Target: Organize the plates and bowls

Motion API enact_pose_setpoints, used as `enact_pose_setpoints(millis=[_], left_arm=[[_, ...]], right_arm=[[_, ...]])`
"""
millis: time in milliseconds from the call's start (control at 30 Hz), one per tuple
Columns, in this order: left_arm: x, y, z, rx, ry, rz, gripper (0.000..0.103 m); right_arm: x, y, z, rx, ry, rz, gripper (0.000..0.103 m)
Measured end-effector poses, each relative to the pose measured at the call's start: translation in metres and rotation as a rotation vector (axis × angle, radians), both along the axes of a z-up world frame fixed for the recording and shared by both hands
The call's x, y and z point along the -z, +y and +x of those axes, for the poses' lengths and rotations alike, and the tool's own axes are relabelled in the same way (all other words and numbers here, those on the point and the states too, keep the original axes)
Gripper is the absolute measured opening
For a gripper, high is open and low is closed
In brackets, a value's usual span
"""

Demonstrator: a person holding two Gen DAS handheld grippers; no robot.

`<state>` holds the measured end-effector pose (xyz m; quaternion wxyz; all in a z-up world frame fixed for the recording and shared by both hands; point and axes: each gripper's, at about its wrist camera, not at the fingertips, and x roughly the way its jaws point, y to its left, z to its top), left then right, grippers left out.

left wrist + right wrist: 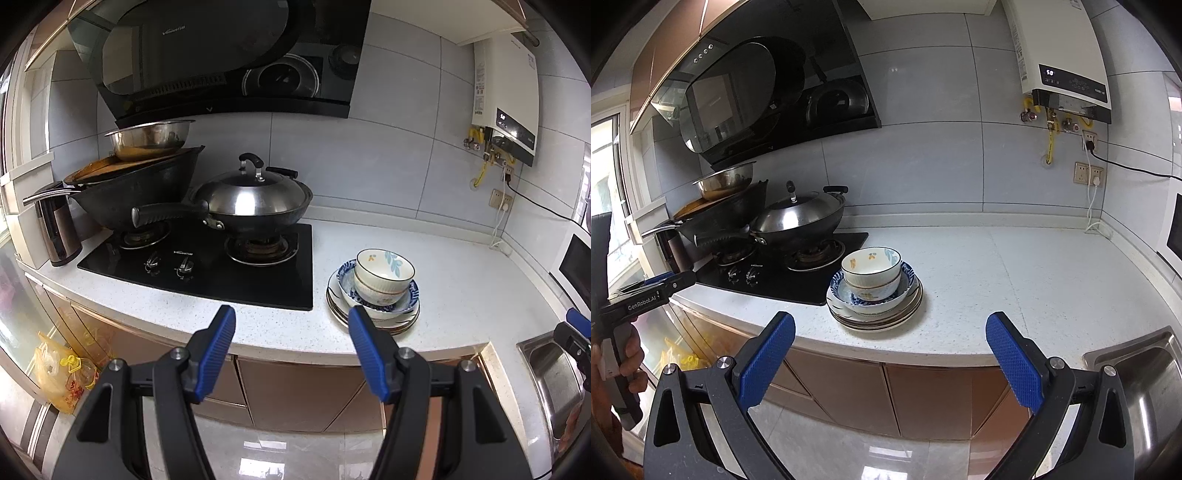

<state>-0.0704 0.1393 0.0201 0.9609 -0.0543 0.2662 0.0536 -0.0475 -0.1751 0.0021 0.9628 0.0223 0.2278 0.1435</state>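
A stack of dishes stands on the white counter (pixel 461 295) right of the stove. Several plates (pixel 408 325) lie at the bottom, a blue-patterned bowl (pixel 400 308) sits on them, and two white flowered bowls (pixel 384 275) nest on top. The stack also shows in the right wrist view, with plates (pixel 905 314) below and white bowls (pixel 871 269) on top. My left gripper (pixel 291 325) is open and empty, held off the counter's front edge, left of the stack. My right gripper (pixel 890 338) is open wide and empty, in front of the stack.
A black gas stove (pixel 207 266) carries a lidded wok (pixel 251 203) and a large black wok (pixel 136 184) with a steel basin on it. A steel sink (pixel 1145 387) is at the right. A water heater (pixel 1067 55) hangs on the wall. Brown cabinets stand below.
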Motion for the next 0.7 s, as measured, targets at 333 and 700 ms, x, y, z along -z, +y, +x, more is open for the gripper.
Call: enact_pose_setpoints(millis=[333, 700], left_arm=[[-0.0018, -0.0019, 0.0022, 0.011, 0.000, 0.009, 0.062], [0.0010, -0.0061, 0.0046, 0.023, 0.013, 0.015, 0.062]], right_arm=[[0.0001, 0.0011, 0.0006, 0.002, 0.003, -0.006, 0.102], [0.0026, 0.0025, 0.0006, 0.006, 0.014, -0.009, 0.102]])
